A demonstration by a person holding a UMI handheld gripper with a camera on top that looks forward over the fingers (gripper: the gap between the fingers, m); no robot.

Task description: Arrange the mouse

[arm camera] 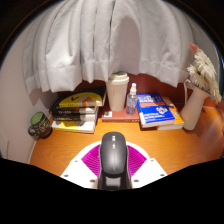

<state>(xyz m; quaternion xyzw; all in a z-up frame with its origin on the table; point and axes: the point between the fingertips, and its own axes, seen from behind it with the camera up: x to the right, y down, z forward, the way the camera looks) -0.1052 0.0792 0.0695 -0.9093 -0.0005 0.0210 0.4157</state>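
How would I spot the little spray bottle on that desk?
Start at the white curtains behind the wooden desk. Below them, beyond the mouse held in the gripper, a tall beige cup stands beside blue books. The spray bottle stands between them: small, clear, white-capped.

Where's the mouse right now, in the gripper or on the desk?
In the gripper view, the mouse sits between the two fingers of the gripper, its pink pads close along both sides. Ahead of it lies bare desk, then the white cup and small bottle.
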